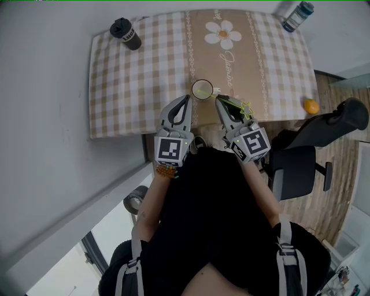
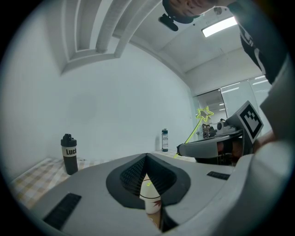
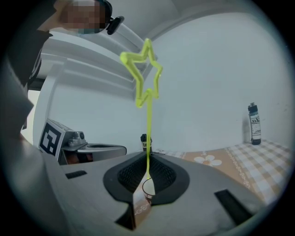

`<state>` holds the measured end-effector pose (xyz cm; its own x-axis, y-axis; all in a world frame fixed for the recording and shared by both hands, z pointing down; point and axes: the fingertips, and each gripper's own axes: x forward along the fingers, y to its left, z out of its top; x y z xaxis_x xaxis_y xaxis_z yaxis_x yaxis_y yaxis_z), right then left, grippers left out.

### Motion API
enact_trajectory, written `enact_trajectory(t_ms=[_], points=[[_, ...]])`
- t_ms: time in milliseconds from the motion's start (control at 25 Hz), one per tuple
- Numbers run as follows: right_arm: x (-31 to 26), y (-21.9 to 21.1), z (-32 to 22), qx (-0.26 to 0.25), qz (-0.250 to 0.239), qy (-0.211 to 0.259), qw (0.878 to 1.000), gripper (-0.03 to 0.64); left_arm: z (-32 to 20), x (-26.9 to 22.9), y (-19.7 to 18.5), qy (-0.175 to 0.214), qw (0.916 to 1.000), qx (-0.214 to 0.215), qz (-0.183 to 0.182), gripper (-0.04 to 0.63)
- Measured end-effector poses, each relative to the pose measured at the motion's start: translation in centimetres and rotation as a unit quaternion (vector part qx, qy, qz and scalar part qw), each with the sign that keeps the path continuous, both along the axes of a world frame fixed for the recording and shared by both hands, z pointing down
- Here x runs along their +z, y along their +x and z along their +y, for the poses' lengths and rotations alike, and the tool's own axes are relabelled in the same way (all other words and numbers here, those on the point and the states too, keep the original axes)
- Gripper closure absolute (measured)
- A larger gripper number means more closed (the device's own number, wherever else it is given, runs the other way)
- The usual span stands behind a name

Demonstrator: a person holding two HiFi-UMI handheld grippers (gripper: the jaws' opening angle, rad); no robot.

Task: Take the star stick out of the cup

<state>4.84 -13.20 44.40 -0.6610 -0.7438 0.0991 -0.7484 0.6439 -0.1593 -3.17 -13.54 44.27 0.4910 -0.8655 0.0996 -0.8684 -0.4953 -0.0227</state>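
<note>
Around everything, a plain pale wall [image 2: 115, 92] and a ceiling [image 2: 152, 50] with a lit strip light [image 2: 221, 26]; off to the right, wooden floor [image 1: 347, 167]. Before the wall, a table [image 1: 115, 115] under a cloth [image 1: 133, 87] of brown and white checks, with a tan band down the middle and a white daisy [image 1: 222, 33] printed on it. By the table's near right corner, a black office chair [image 1: 300, 167].

Over the table's near edge, the left gripper [image 1: 186, 99], pressed closed on nothing, tips just beside the cup. Next to it, the right gripper [image 1: 219, 98], clenched on the star stick.

At the far left of the cloth, a black bottle [image 1: 126, 33], upright. At the far right corner, a bottle with a teal cap [image 1: 298, 15].

Between the two sets of tips, a small white paper cup [image 1: 202, 89], upright, with a leaf print on its side. Near the cloth's right edge, an orange [image 1: 311, 106].

Last, the star stick [image 3: 146, 78]: thin, bright yellow-green, a straight stem ending in an outlined five-pointed star. Sits pinched near its lower end in the right gripper's jaws, out of the cup and just beside its rim, star leaning back over the gripper's body.
</note>
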Motion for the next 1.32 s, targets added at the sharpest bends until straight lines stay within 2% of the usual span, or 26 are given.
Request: enact_trajectory(t_ms=[1320], points=[[0.47,-0.30,-0.43,0.007,0.009,-0.002,1.000,0.598,-0.49,0.83,-0.50,-0.007,1.0000,0.002,0.006,0.594]])
